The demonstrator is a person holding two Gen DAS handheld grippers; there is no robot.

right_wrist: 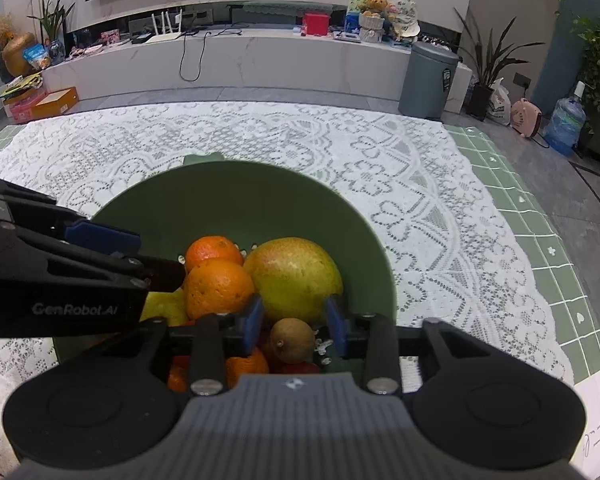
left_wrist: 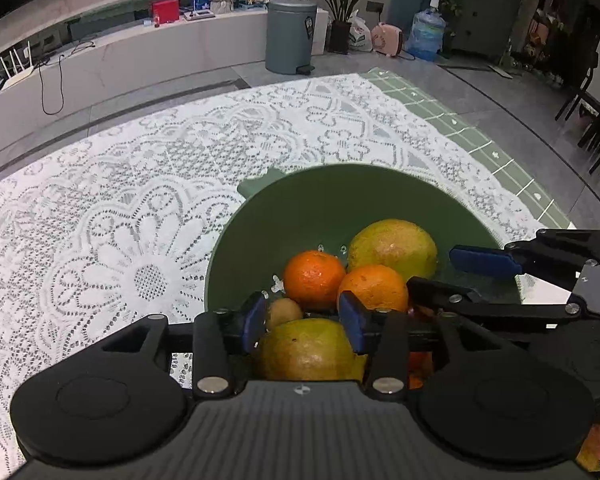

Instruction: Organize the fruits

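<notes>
A green bowl (left_wrist: 300, 208) (right_wrist: 236, 200) on the lace cloth holds a mango (left_wrist: 392, 246) (right_wrist: 294, 276), two oranges (left_wrist: 314, 278) (left_wrist: 374, 288), a kiwi (left_wrist: 284, 313) (right_wrist: 292, 340) and a yellow-green fruit (left_wrist: 306, 350) (right_wrist: 164, 306). My left gripper (left_wrist: 303, 320) hangs open over the bowl's near side, its blue pads on either side of the yellow-green fruit without pressing on it. My right gripper (right_wrist: 295, 320) is open too, just above the kiwi, which is narrower than the gap. More orange and red fruit lies half hidden under the fingers.
The white lace cloth (left_wrist: 140, 208) covers a green checked tablecloth (right_wrist: 540, 240); the table's edge runs along the right. On the floor beyond stand a grey bin (right_wrist: 428, 80), potted plants, a water bottle (right_wrist: 568, 120) and a low TV cabinet (right_wrist: 240, 64). Dark chairs (left_wrist: 596, 112) stand far right.
</notes>
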